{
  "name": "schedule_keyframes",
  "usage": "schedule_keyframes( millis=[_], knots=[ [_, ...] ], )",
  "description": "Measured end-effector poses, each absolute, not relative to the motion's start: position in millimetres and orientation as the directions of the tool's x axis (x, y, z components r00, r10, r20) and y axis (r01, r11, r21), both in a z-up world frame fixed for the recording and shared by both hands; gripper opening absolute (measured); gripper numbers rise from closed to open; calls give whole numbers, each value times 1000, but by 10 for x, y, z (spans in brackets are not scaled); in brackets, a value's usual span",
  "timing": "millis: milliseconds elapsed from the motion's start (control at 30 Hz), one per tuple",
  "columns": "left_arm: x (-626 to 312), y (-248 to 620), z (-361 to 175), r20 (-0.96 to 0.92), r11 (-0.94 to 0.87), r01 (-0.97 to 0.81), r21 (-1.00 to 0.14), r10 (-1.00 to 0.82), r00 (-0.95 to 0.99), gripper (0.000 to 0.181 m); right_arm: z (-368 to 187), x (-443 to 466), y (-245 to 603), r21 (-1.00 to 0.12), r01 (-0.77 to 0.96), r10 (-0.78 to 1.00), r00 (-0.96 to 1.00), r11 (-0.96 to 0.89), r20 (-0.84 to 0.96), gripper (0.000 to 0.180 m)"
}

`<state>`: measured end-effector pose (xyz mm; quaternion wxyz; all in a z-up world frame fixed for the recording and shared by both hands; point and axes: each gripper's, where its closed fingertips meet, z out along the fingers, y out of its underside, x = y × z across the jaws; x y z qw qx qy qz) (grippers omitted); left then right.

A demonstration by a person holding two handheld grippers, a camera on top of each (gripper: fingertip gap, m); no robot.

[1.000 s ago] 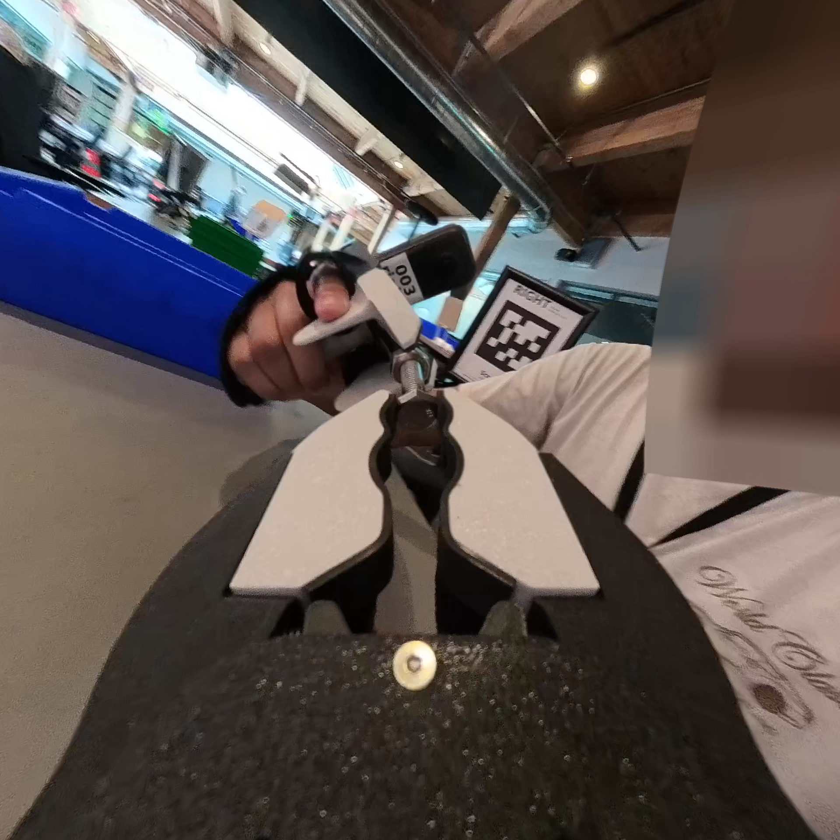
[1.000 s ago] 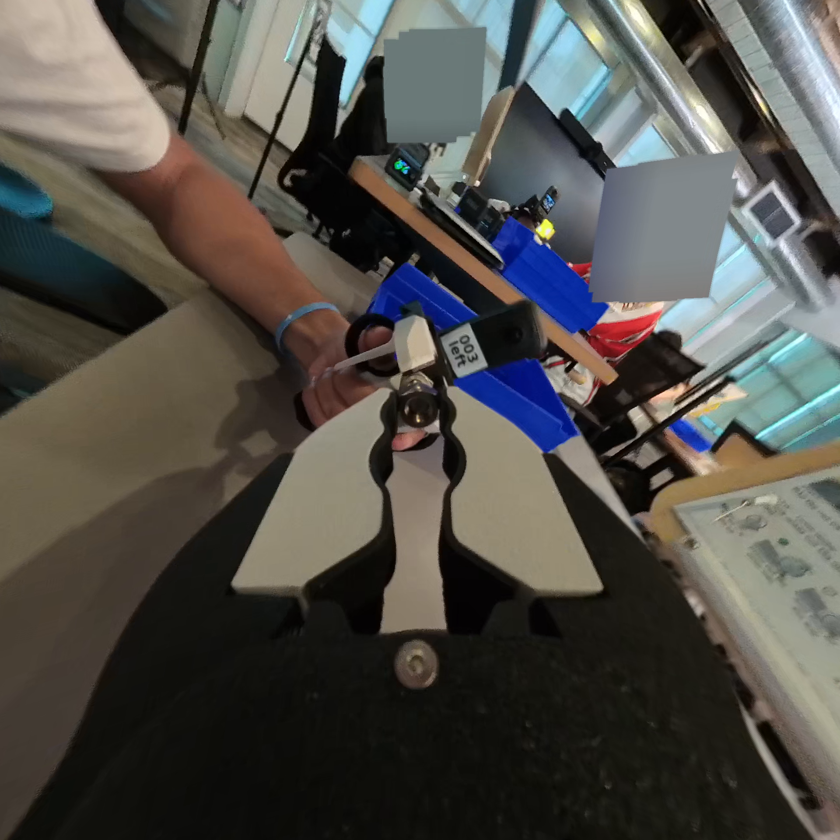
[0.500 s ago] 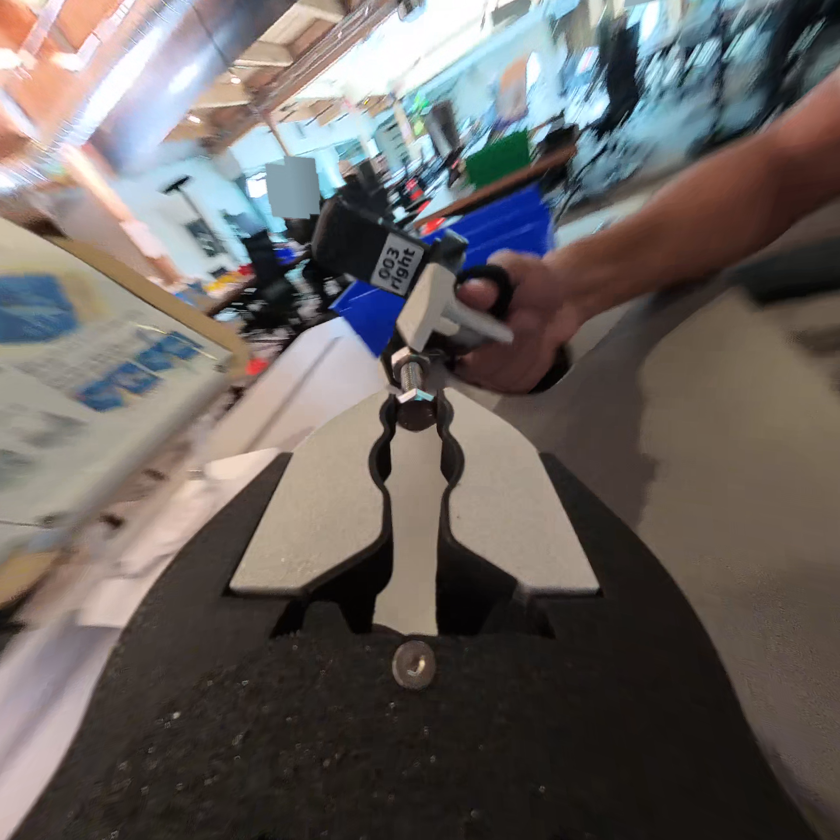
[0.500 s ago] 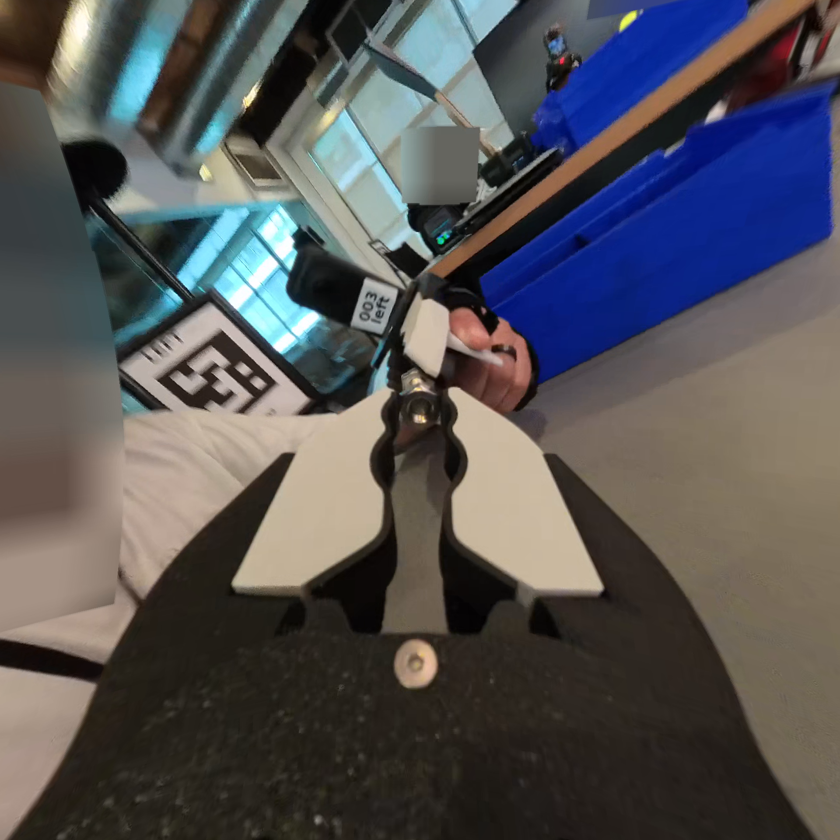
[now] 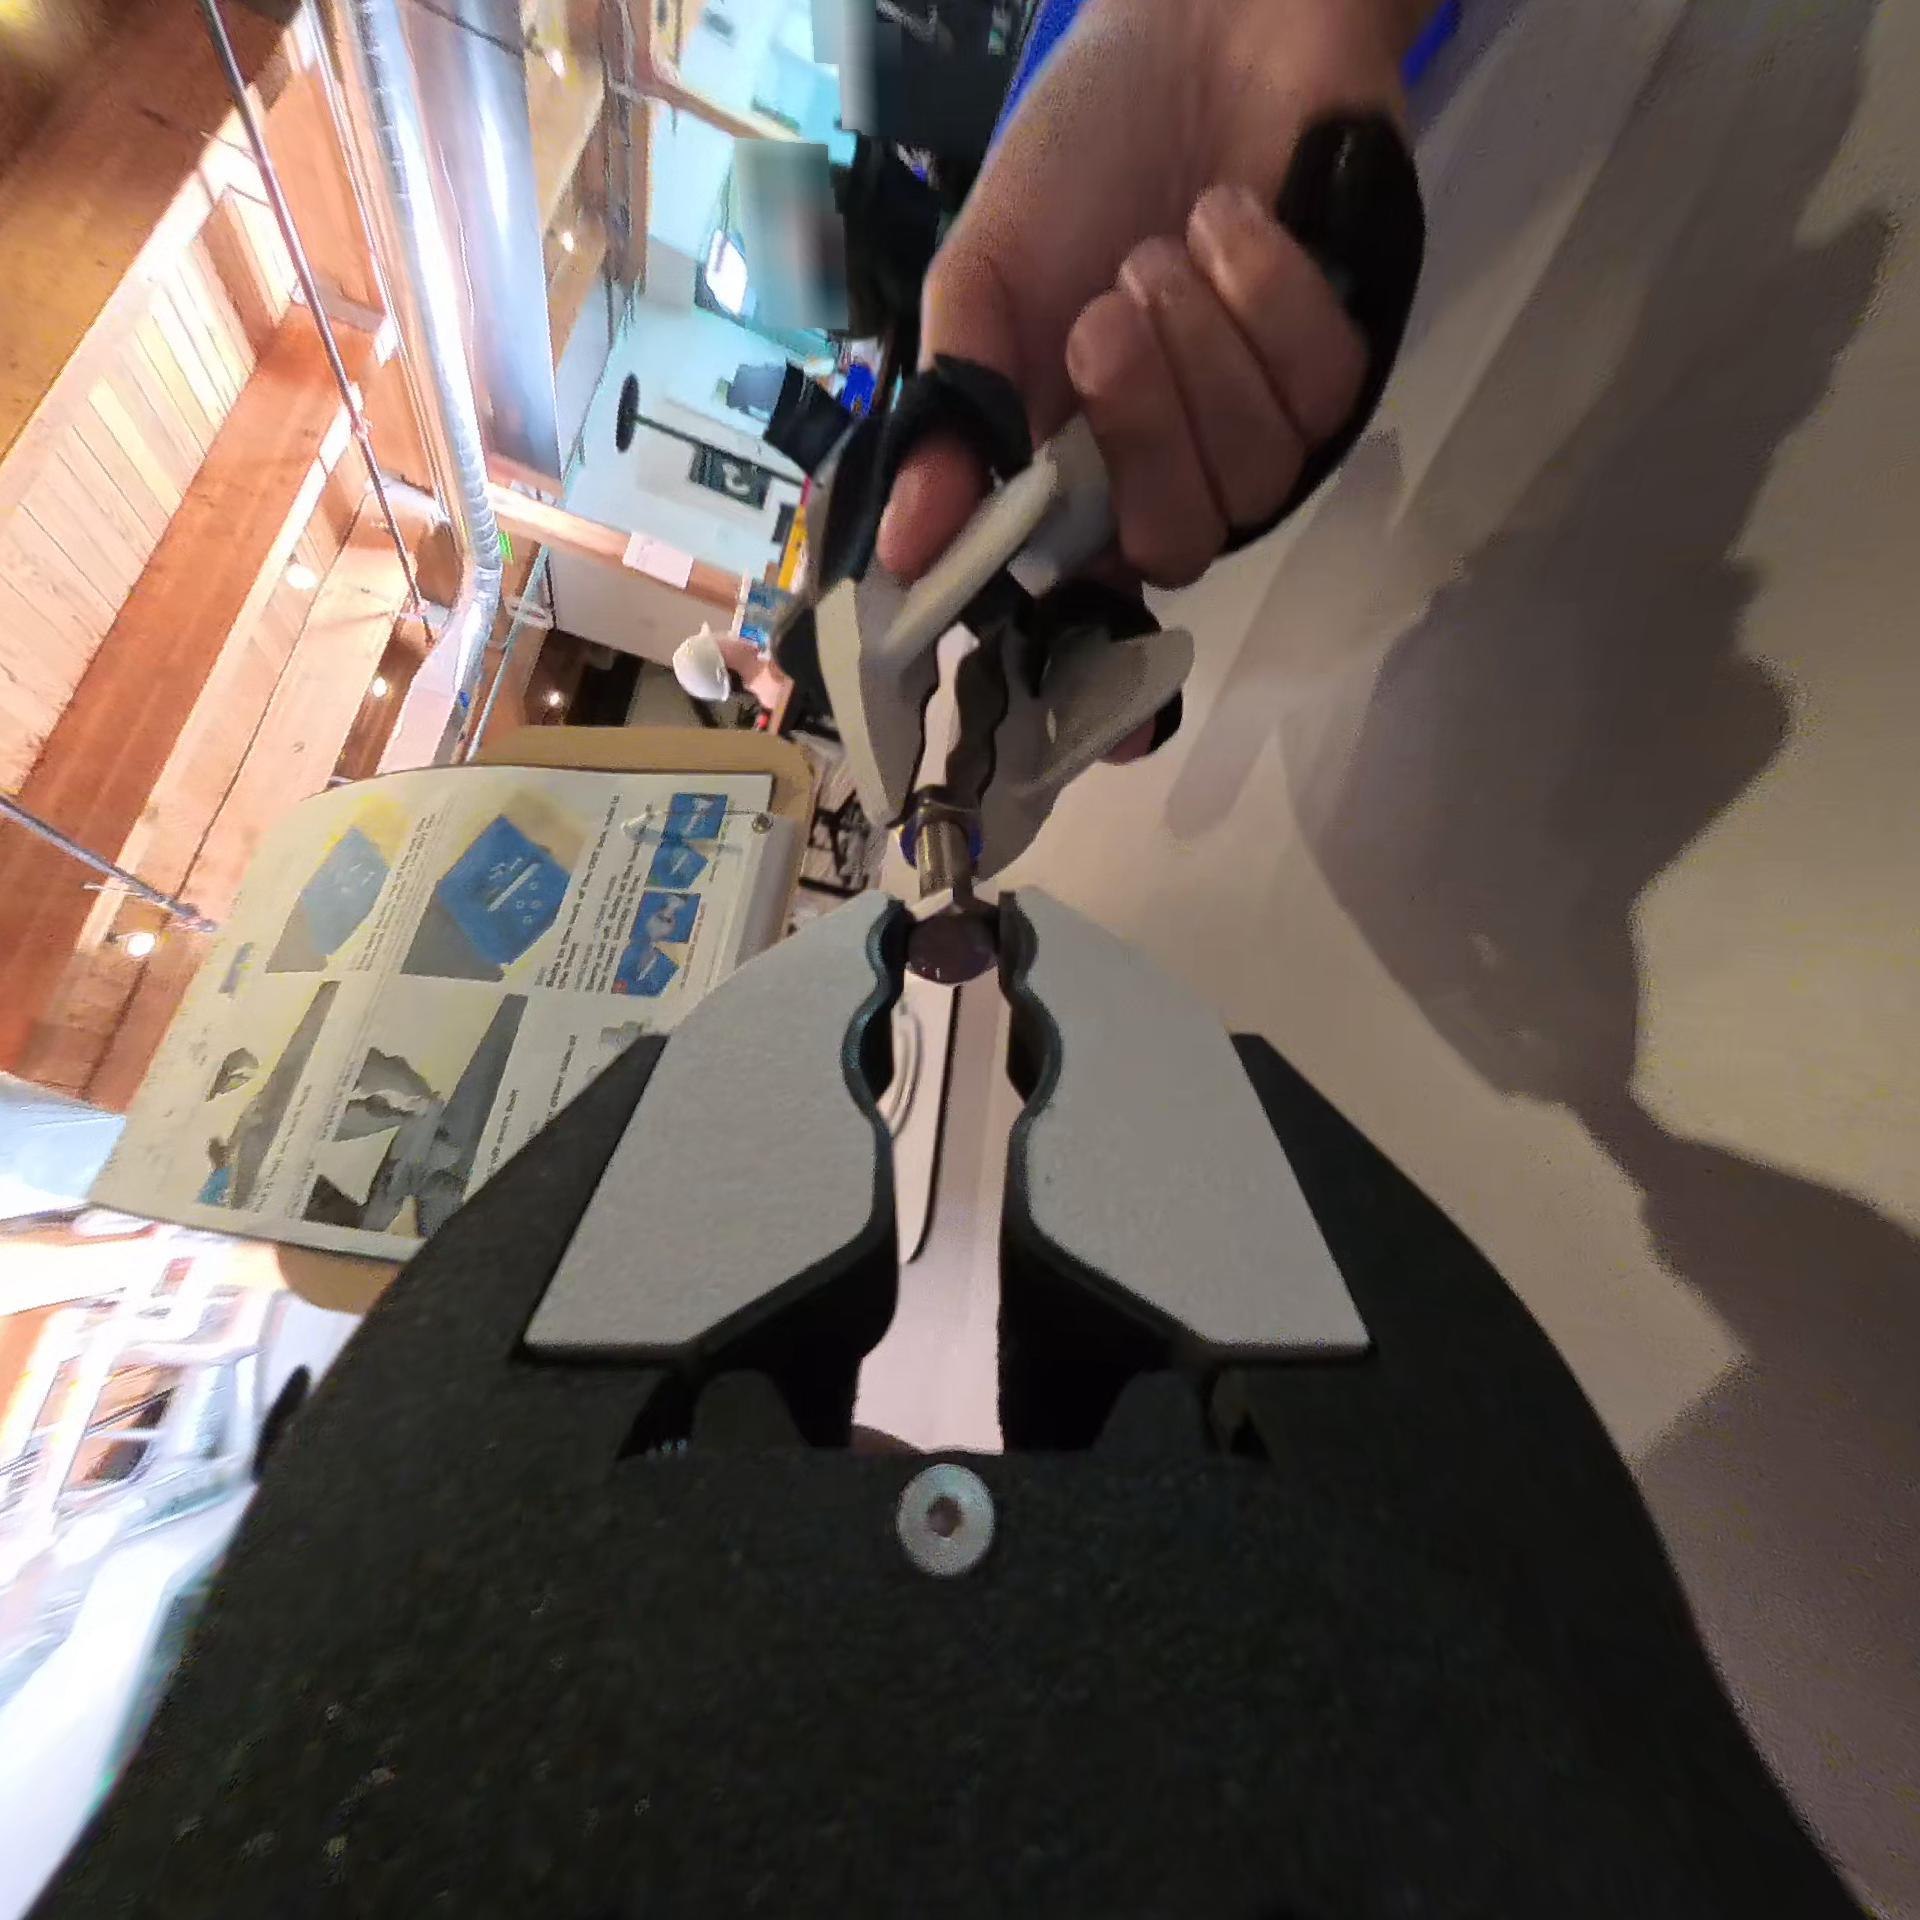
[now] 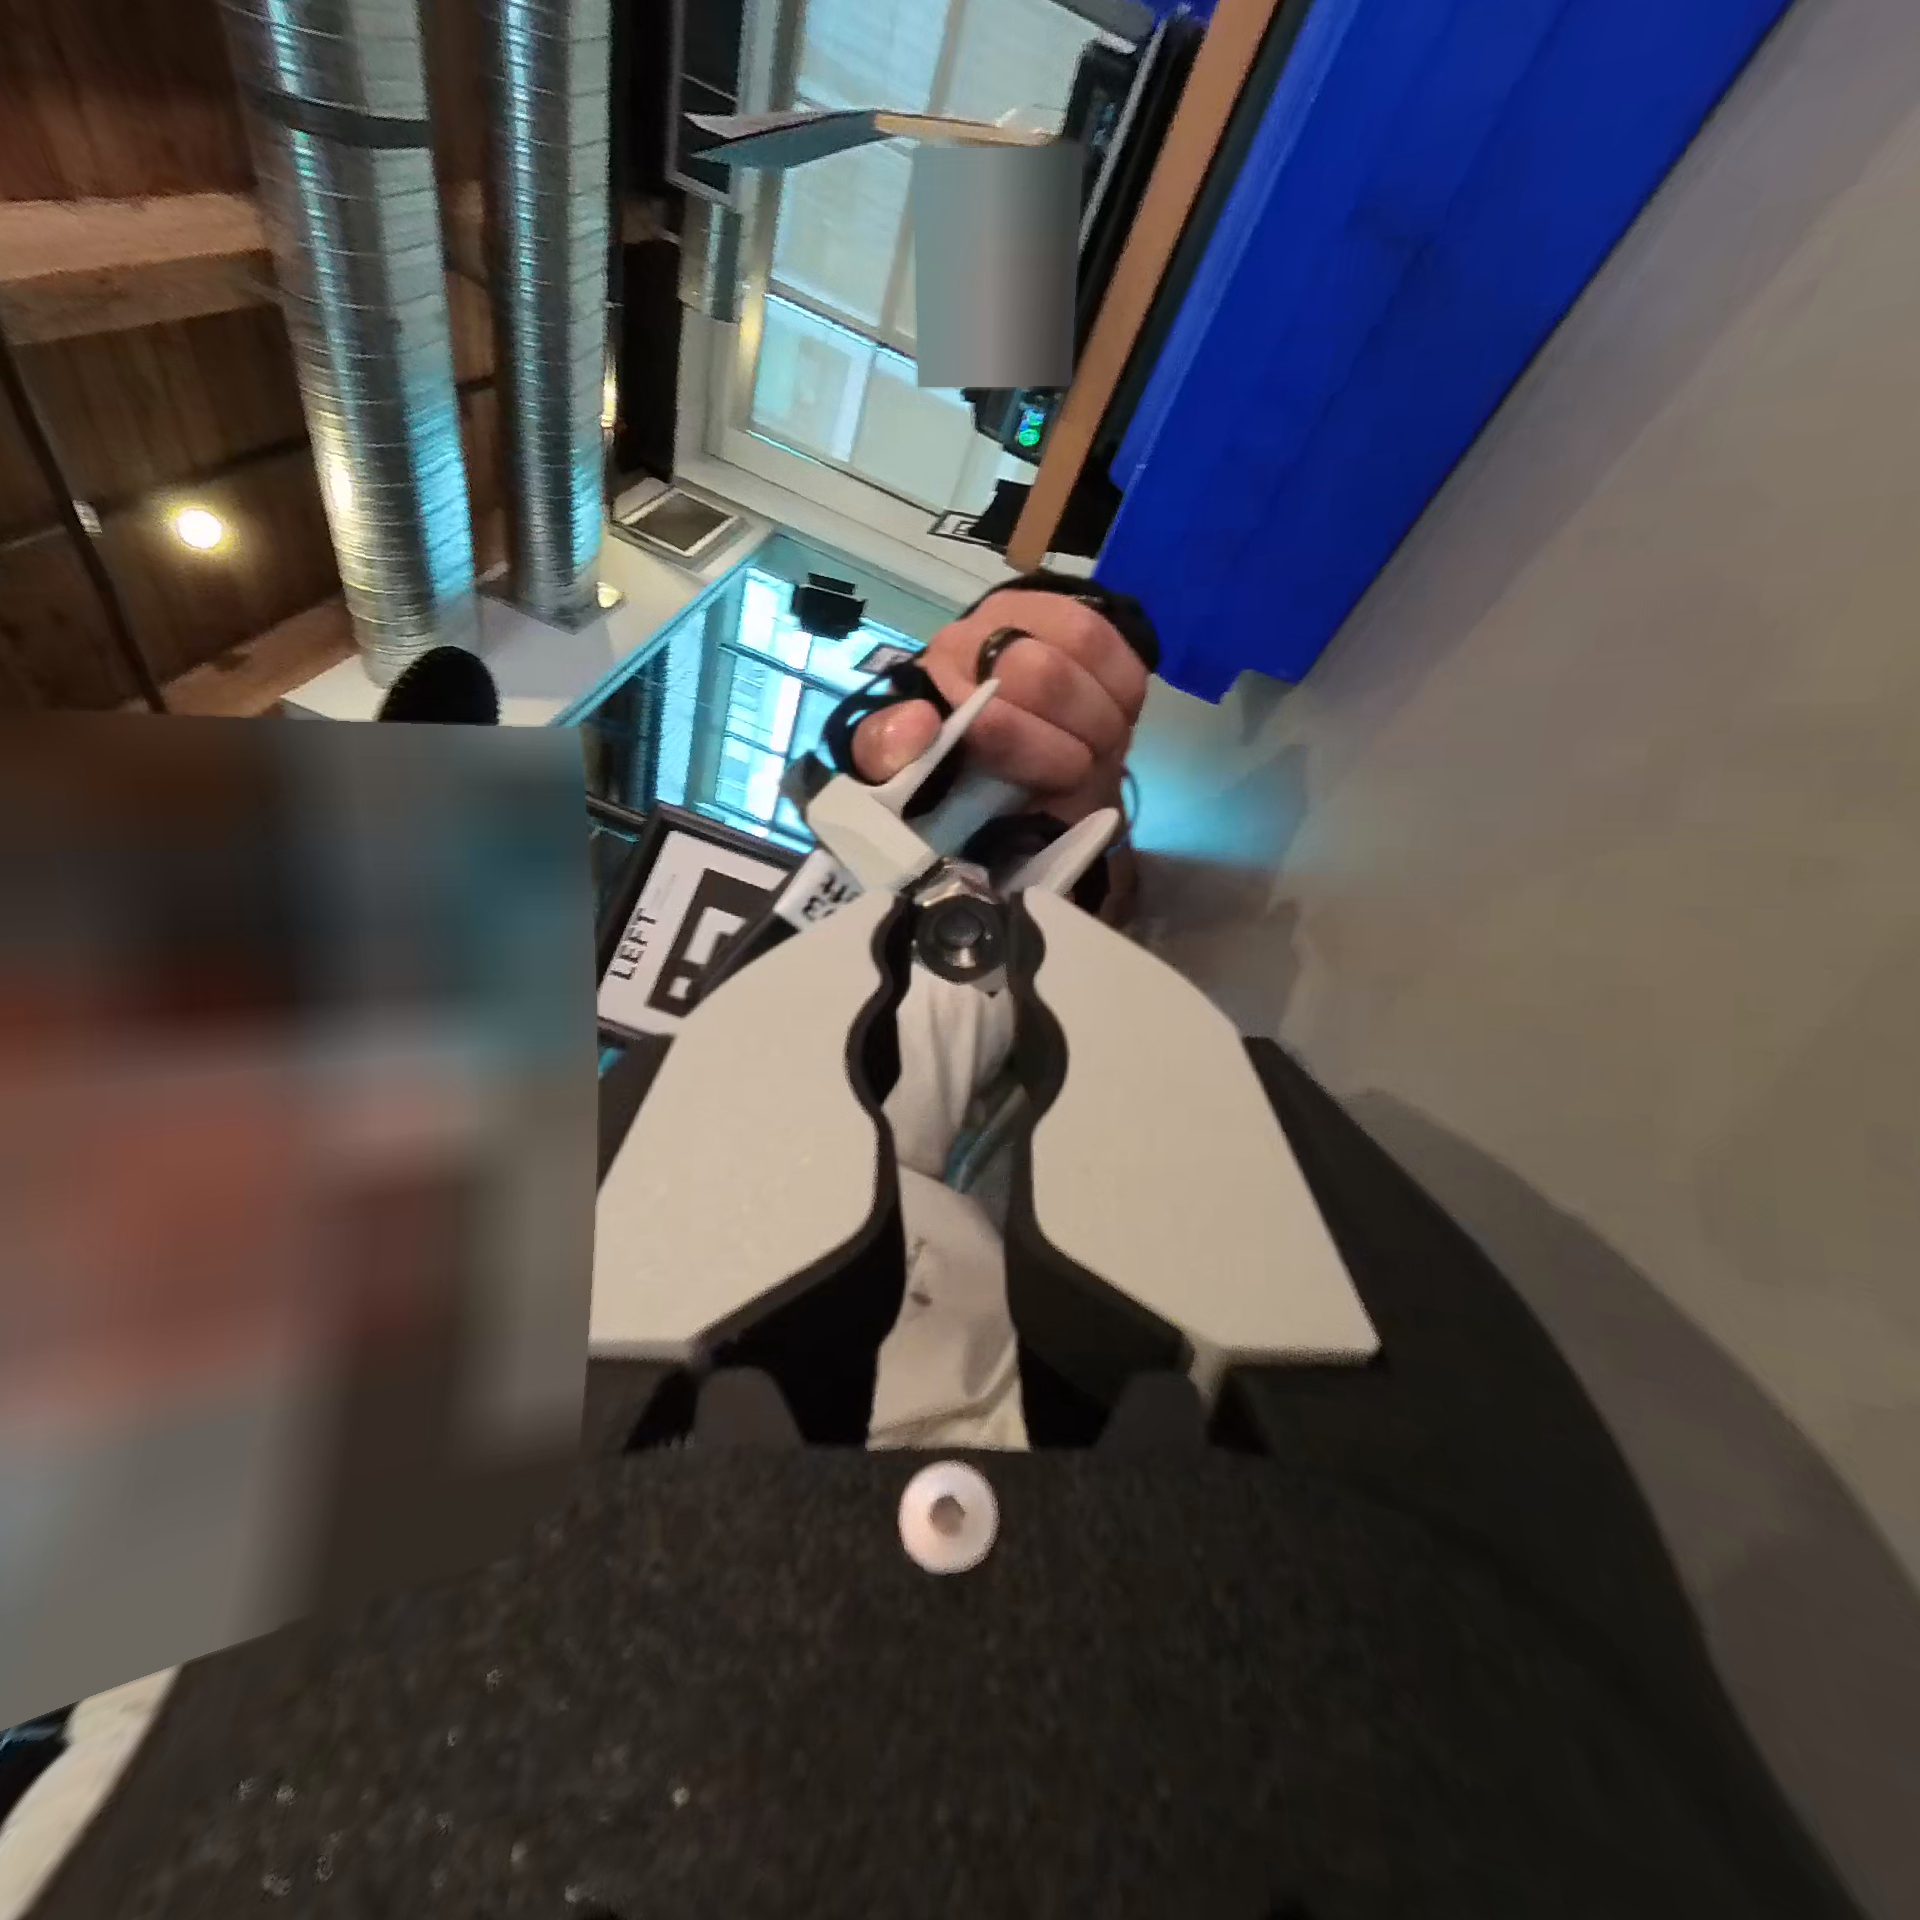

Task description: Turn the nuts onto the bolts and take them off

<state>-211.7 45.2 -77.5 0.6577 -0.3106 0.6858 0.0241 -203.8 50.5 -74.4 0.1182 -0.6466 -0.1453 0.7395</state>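
Observation:
My left gripper (image 5: 948,920) is shut on the round head of a steel bolt (image 5: 943,951), held in the air. The bolt's shank runs forward to a nut (image 5: 938,840) gripped by my right gripper (image 5: 951,800), which a hand (image 5: 1164,312) holds opposite. In the right wrist view my right gripper (image 6: 961,925) is shut on the nut (image 6: 961,940), seen end-on with the bolt tip in its middle. Just behind it the left gripper (image 6: 956,873) clamps the bolt's far end, held by a hand (image 6: 1039,707). The two grippers face each other tip to tip.
The grey table top (image 5: 1662,831) lies to the right in both views (image 6: 1610,935). A board with a printed picture sheet (image 5: 447,987) stands at the left. Blue bins (image 6: 1403,343) line the table's far side. A person's white shirt (image 6: 945,1299) and a black-and-white marker card (image 6: 696,935) are close behind.
Both grippers have rolled around the bolt's axis, so the room has turned in both views. Each keeps its hold and they stay tip to tip.

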Motion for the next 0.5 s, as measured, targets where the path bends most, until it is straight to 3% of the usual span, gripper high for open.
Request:
schedule_keyframes(
  millis=[333,400,500],
  knots=[
    [-2091,428,-903,-995,858,-511,-49,-89,-54,16,-889,-2007,456,-304,83,291,-145,-949,-946,17],
    [-2087,433,-914,-993,855,-516,-60,-102,-53,16,-904,-2003,468,-304,81,290,-149,-949,-945,17],
    [-2083,461,-891,-980,846,-508,-165,-196,-9,16,-871,-2002,503,-353,47,344,-137,-934,-929,17]
  ],
)
